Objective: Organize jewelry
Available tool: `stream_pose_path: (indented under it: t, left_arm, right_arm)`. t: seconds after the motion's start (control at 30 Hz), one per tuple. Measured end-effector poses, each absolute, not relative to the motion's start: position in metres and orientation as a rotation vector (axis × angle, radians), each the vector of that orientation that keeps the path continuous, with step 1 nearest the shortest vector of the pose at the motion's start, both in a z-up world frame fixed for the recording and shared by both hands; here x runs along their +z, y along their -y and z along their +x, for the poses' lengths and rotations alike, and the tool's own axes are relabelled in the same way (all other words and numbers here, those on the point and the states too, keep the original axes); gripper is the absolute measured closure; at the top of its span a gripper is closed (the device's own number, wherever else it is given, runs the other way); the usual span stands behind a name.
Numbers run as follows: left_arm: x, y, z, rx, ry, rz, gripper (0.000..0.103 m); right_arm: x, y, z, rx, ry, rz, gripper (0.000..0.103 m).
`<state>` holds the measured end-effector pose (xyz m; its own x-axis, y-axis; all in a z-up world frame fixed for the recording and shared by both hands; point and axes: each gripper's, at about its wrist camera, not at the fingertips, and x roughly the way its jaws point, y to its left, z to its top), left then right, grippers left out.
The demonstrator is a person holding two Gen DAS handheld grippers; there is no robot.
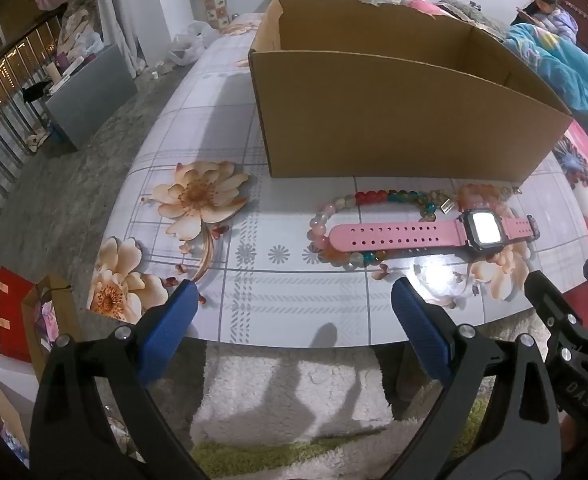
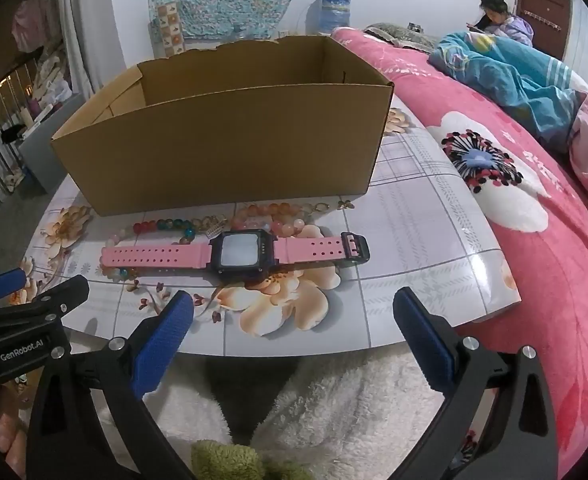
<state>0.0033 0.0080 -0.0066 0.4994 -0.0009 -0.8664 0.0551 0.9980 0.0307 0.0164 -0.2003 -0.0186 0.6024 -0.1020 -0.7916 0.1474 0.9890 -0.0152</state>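
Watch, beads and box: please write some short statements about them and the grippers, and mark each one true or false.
1. The watch lies flat on the table. True.
2. The watch is inside the box. False: it lies in front of the box, on the table.
3. The bracelets lie between the watch and the box. True, though the strap covers part of one.
4. The right gripper holds the watch. False: it is open and holds nothing.
5. The left gripper is open. True.
6. The watch strap is blue. False: it is pink.
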Motion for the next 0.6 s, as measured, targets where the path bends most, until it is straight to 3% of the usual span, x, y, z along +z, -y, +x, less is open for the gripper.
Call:
stream_pose_path:
  t: [0.6]
  left_arm:
    - [-0.0075,-0.0111,0.0027,-0.029,-1.048,0.058,0.009]
  right_arm:
    - [-0.0190,0.2011,0.0161,-0.147,-0.912,0.065,0.005]
